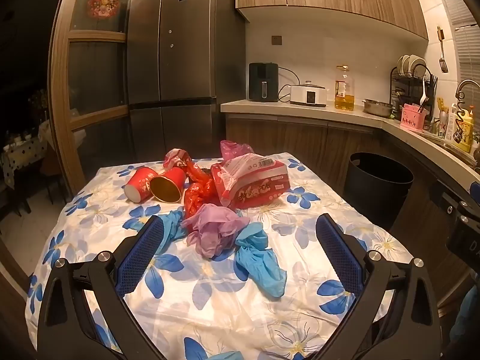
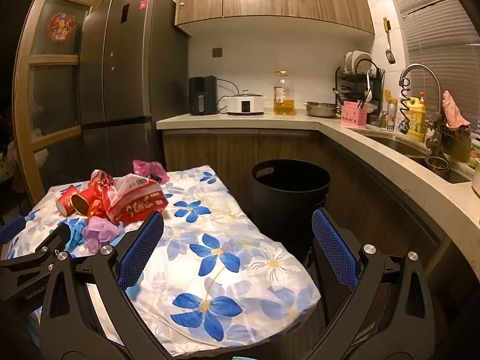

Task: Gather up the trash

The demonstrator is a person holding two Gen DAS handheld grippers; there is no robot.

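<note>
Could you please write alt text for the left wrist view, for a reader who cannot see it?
An open left gripper hovers above a flowered tablecloth strewn with trash: blue gloves, a purple glove, two red paper cups on their sides and a red package. A black bin stands on the floor beyond the table, below the kitchen counter.

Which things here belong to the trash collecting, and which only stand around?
For the job:
- two red paper cups
- red tissue pack
- purple crumpled glove
- blue crumpled glove
- black round bin

Just there:
- yellow oil bottle
- pink utensil holder
</note>
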